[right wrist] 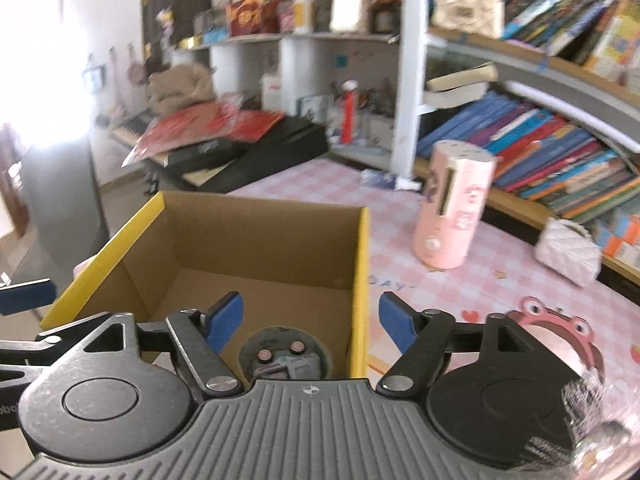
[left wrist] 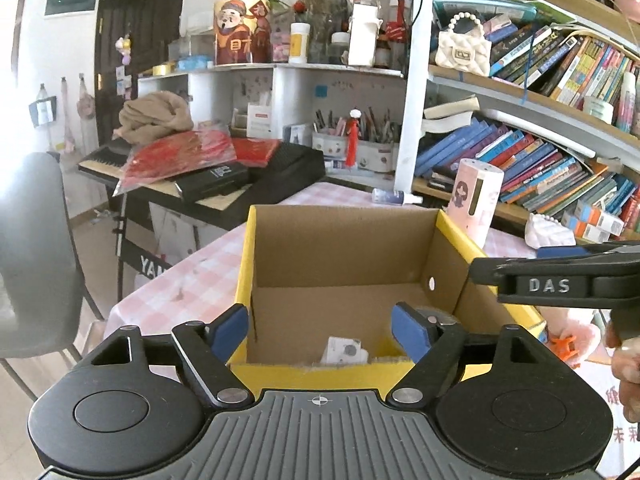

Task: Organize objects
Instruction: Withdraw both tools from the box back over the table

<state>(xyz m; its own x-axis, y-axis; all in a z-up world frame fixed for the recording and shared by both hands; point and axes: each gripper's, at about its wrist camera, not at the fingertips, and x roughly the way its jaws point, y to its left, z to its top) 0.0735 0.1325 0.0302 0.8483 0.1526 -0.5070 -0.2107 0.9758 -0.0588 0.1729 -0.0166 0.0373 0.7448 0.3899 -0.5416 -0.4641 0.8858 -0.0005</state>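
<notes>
Lying half-hidden inside cardboard box (right wrist: 264, 240): blurred round object (right wrist: 286, 350).

From my left camera, the clearest lettering is "DAS", in pale capitals on the black arm of the right gripper (left wrist: 560, 284) reaching in from the right. On the far left, the black keyboard stand (left wrist: 150, 266) beside the table shows white letters "YAM", the rest cut off by the tablecloth. The red figure decoration (left wrist: 240, 32) on the far shelf carries Chinese characters I can't read with confidence. From my right camera, the pink checked tablecloth (right wrist: 400, 240) has "DAY" printed near the box's right wall. Book spines are too small or blurred to read.
</notes>
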